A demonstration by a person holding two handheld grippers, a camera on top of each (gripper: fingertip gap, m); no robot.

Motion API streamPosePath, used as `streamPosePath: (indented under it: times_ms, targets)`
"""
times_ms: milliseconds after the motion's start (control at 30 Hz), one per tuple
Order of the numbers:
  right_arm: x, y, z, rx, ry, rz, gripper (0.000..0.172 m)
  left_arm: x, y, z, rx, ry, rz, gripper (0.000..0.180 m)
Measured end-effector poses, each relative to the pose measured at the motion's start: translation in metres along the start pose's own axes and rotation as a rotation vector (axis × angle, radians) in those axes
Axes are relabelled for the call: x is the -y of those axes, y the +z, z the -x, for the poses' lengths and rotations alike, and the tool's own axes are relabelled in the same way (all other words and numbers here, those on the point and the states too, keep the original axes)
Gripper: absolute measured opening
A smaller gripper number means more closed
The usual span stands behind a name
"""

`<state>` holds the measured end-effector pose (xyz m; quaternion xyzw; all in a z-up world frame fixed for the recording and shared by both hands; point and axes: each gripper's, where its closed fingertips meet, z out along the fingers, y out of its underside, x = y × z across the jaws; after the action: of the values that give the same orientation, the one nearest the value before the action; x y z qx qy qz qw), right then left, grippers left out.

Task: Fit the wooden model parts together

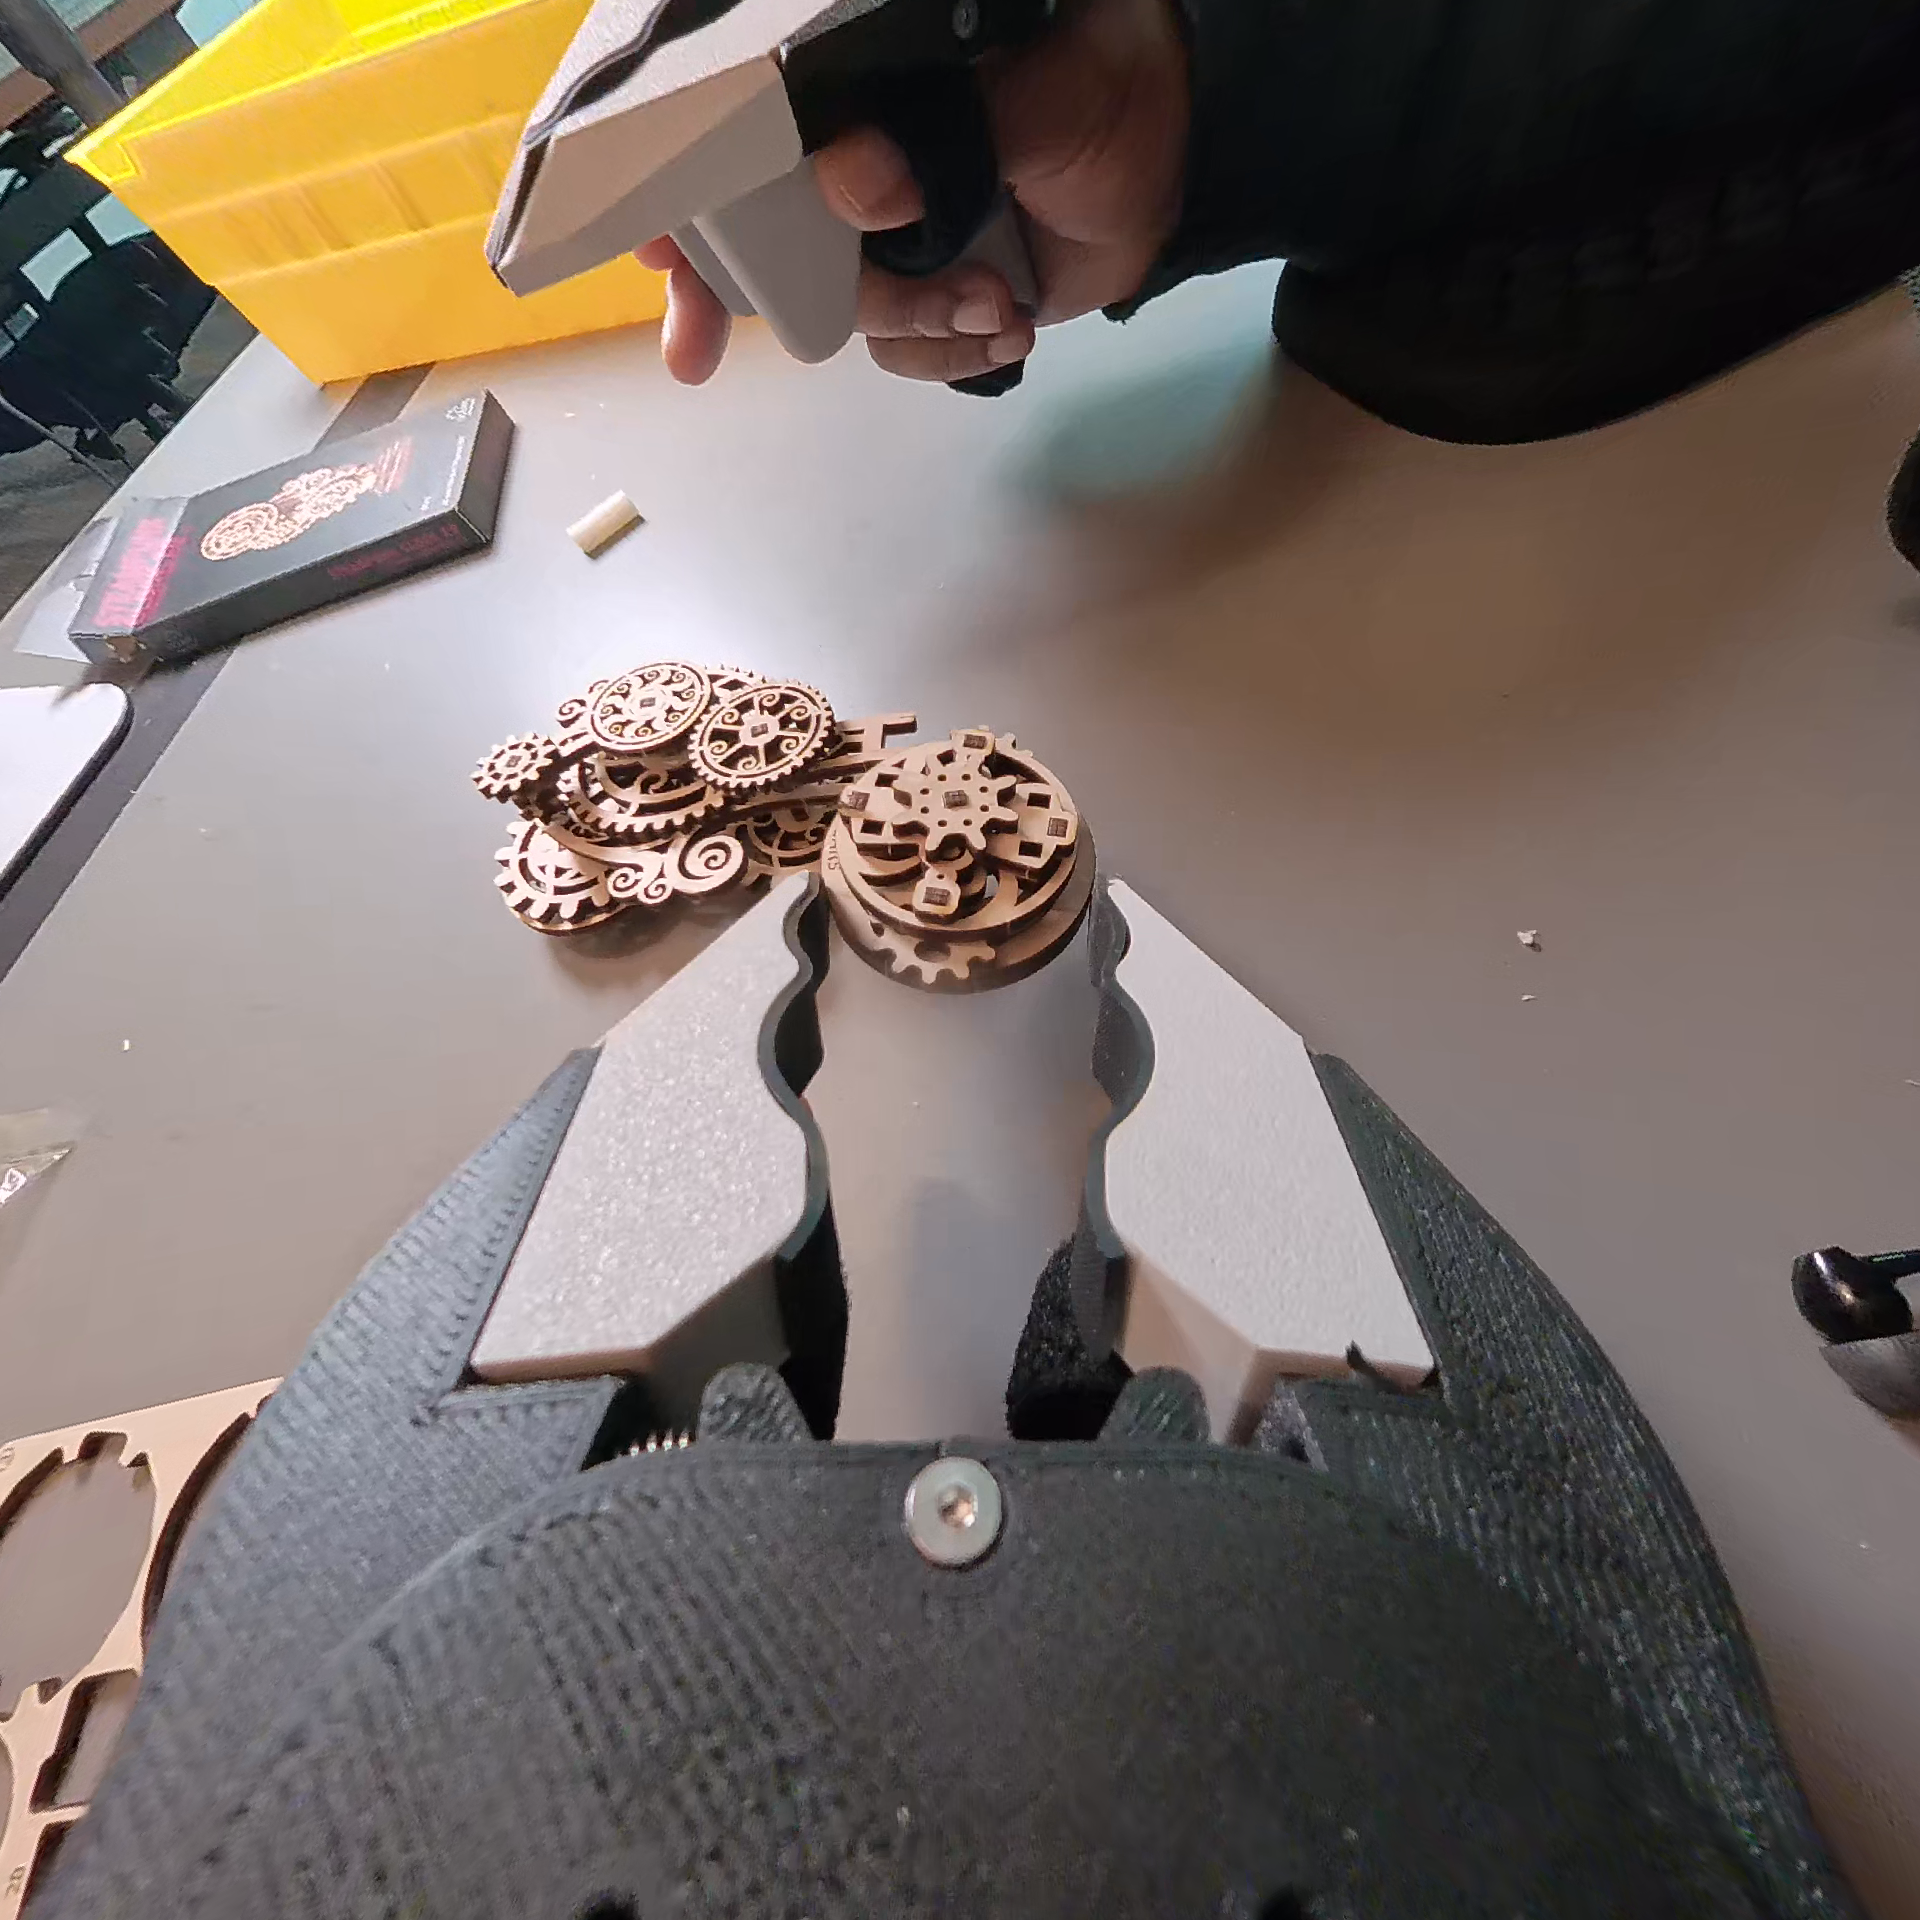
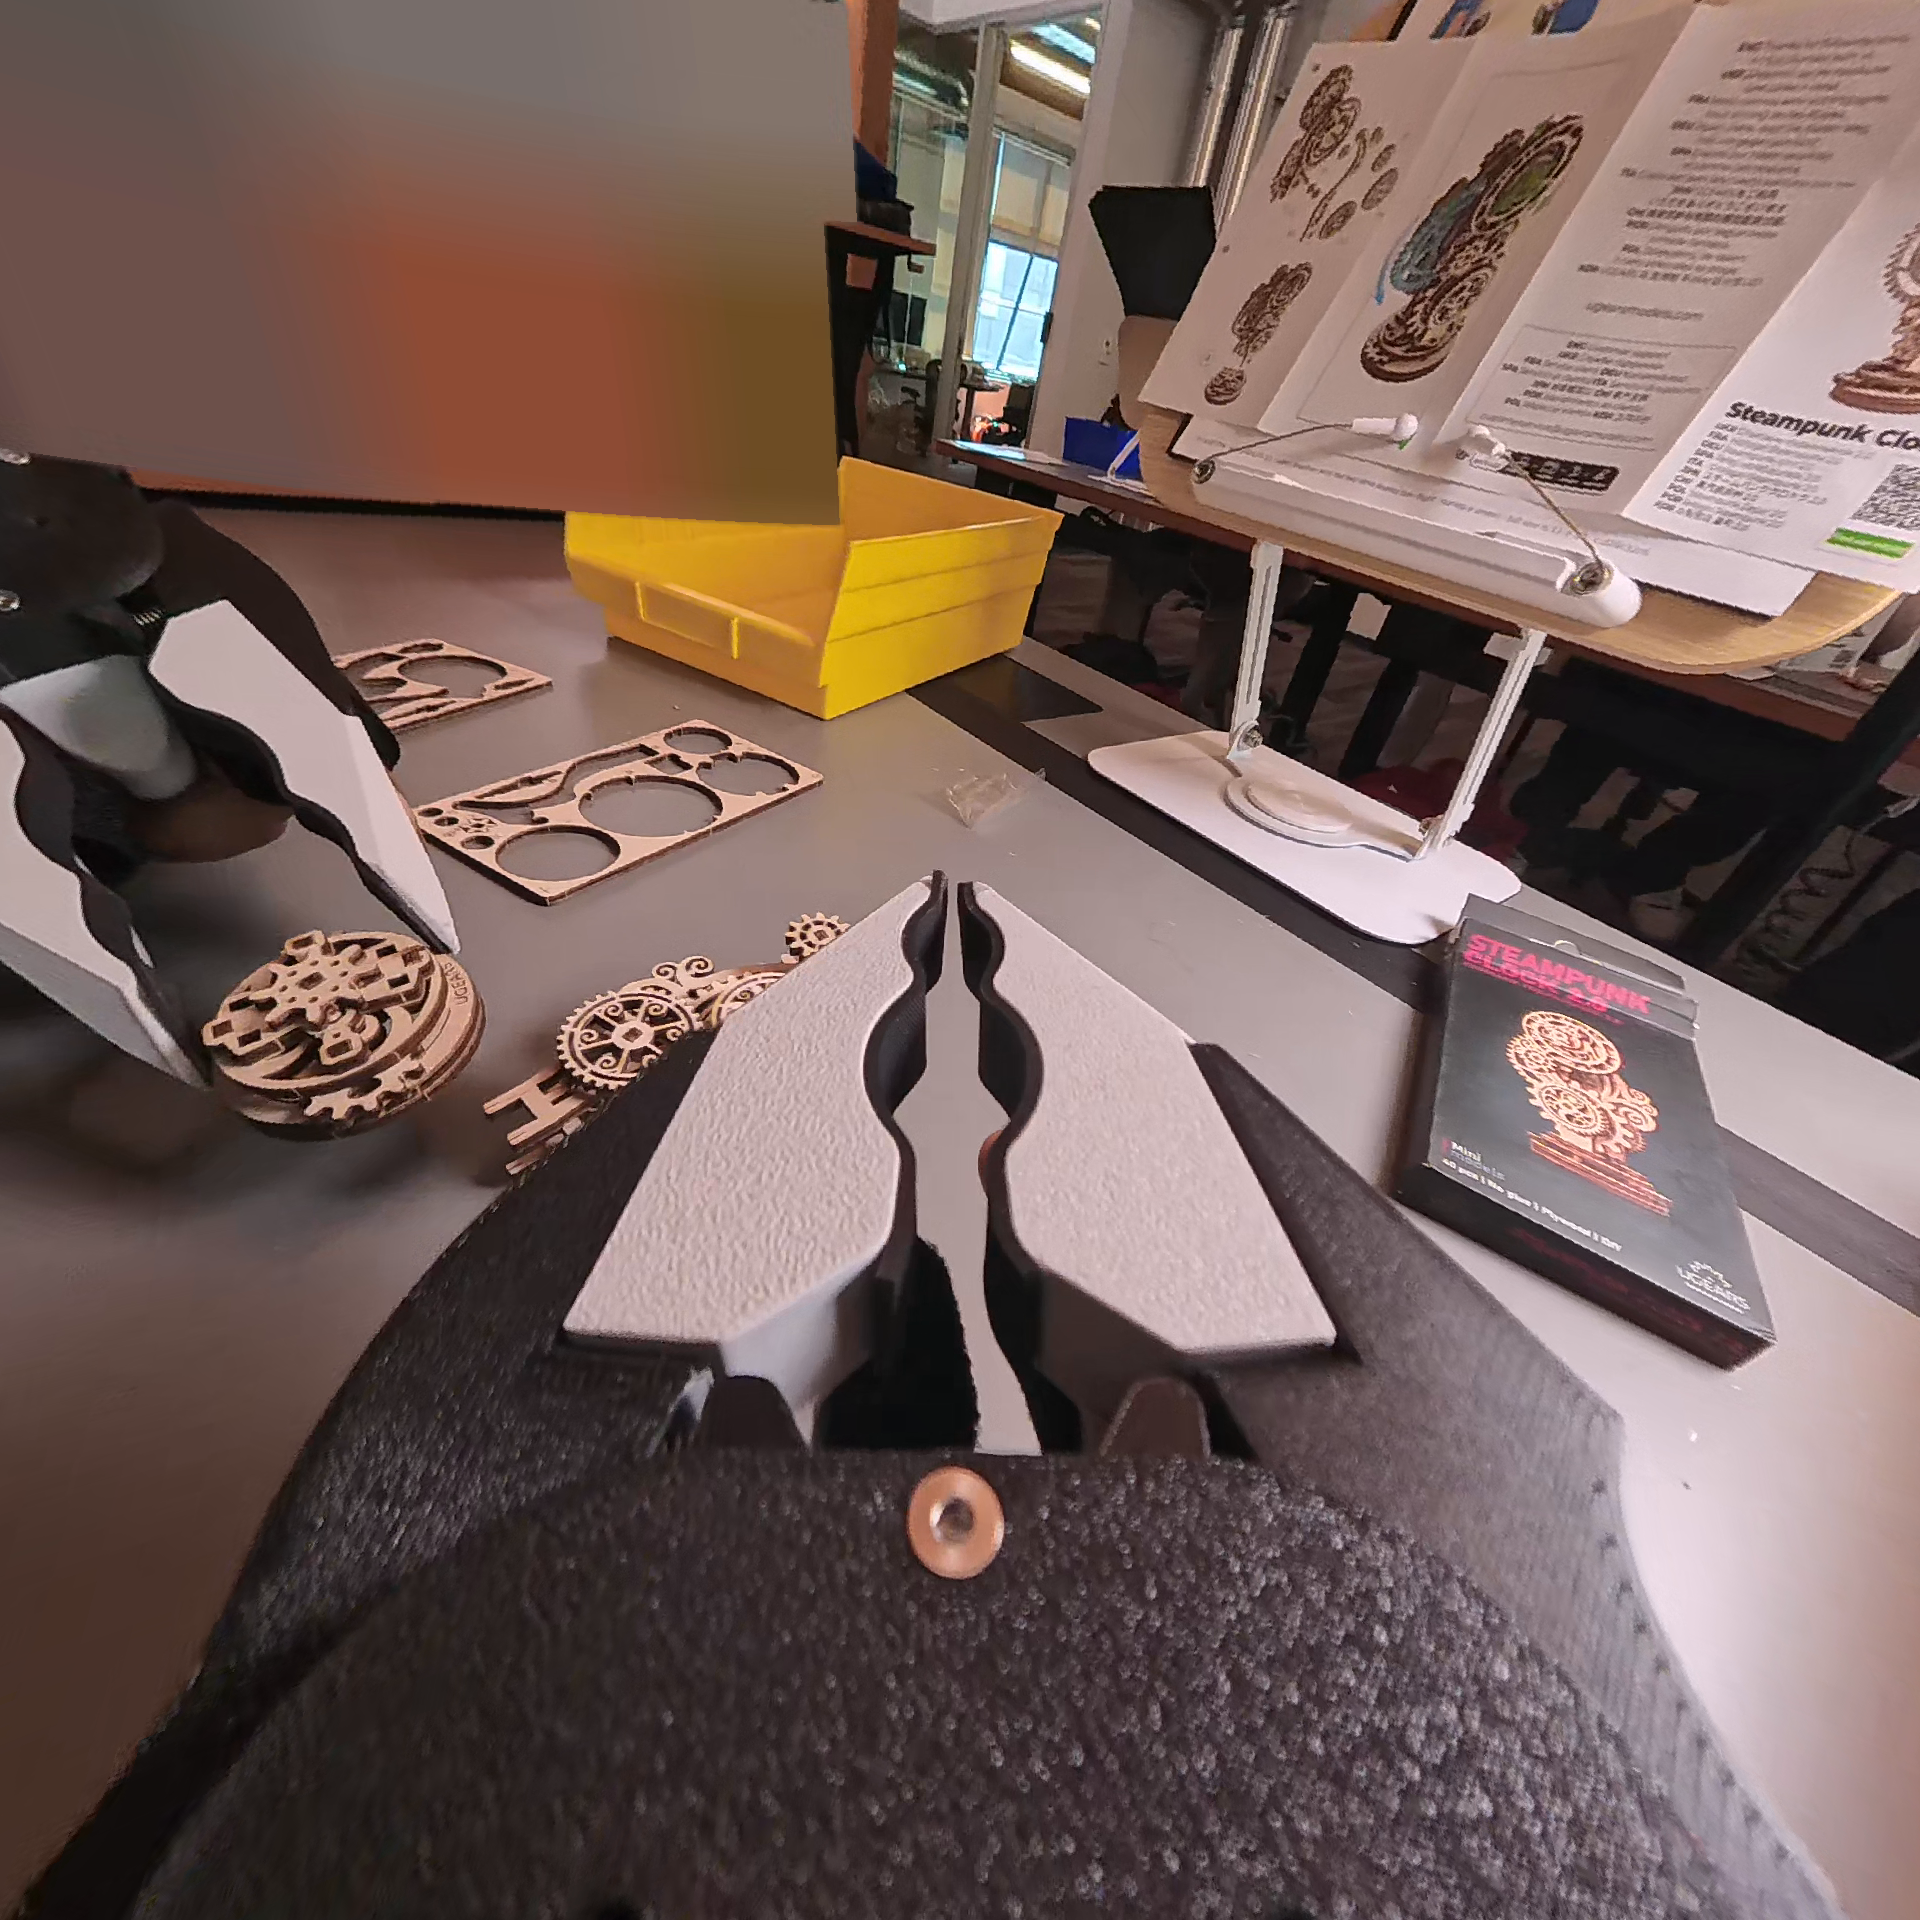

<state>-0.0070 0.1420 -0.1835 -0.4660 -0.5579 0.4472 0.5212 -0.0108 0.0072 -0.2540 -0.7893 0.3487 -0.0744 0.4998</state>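
The round wooden base (image 1: 961,862) lies flat on the grey surface (image 1: 1299,727), touching the right edge of the larger wooden gear assembly (image 1: 665,790), which also lies flat. Taking the base as landmark: the left hand-held gripper (image 1: 956,914) reaches in from the near side with its fingers apart, one on each flank of the disc. The right finger (image 1: 1117,935) looks to be at the rim, while a sliver of gap shows at the left finger, so the disc does not read as clamped yet. The right hand-held gripper (image 2: 951,899) hangs above and beyond the base, over the gear assembly, its fingertips together with nothing between them.

Several risks stand out. If the left fingers close off-centre, the first pad to touch could shove the disc sideways into the gear assembly and knock both out of line. The base is a stack of thin layers, so a hard squeeze on the rim might spread or crack them. Pads set too high could catch only the small star-shaped top layer and let the disc tip or slip. The right hand-held gripper, coming down blind, might press on delicate gear teeth.
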Motion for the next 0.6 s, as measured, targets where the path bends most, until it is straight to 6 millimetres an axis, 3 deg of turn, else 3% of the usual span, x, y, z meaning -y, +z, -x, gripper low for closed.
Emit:
streamPosePath:
  times_ms: [300, 600]
  targets:
    - [-0.005, 0.003, 0.013, 0.06, -0.04, 0.026, 0.001, -0.014, 0.004, -0.001, -0.024, -0.07, 0.068, 0.049]
    - [-0.007, 0.003, 0.016, 0.072, -0.068, 0.037, 0.001, -0.011, 0.006, -0.002, -0.016, -0.039, 0.042, 0.049]
